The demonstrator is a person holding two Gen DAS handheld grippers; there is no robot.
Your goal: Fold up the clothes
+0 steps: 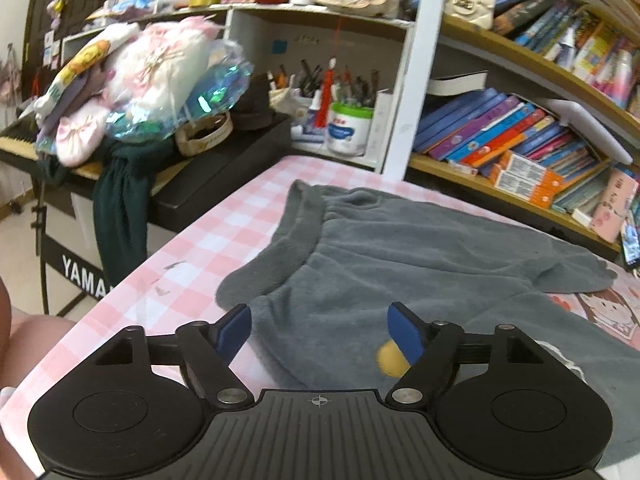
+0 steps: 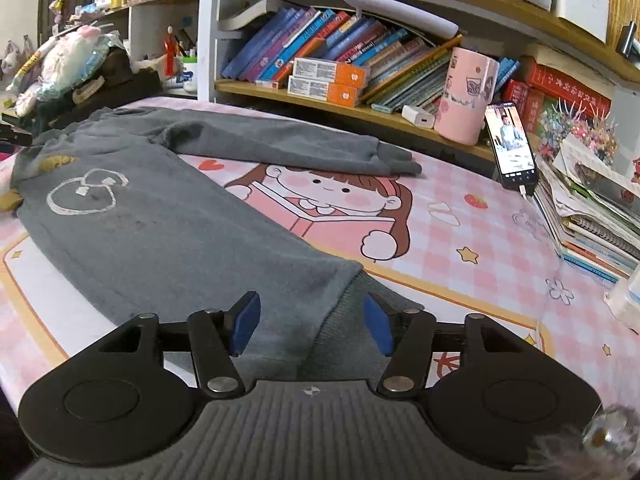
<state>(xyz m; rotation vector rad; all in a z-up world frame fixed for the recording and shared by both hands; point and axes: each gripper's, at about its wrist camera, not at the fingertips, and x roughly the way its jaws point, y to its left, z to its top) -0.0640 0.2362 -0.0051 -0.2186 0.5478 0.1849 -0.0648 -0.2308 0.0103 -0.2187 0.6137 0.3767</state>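
Grey fleece trousers [image 1: 400, 248] lie spread on the pink checked table cover [image 1: 224, 224]. In the left wrist view the waistband end is near, with a yellow patch by the right finger. My left gripper [image 1: 320, 332] is open, hovering over the waist end, holding nothing. In the right wrist view the trousers [image 2: 152, 216] show a white outline print; one leg runs toward me, the other [image 2: 280, 144] lies across the far side. My right gripper [image 2: 308, 324] is open, its fingers either side of the near leg's ribbed cuff [image 2: 352, 312].
A keyboard stand piled with soft toys and a dark green cloth [image 1: 120, 216] is left of the table. Bookshelves [image 2: 360, 52] run along the back. A pink cup [image 2: 466, 96], a phone [image 2: 512, 144] and a stack of books [image 2: 592, 208] sit at right.
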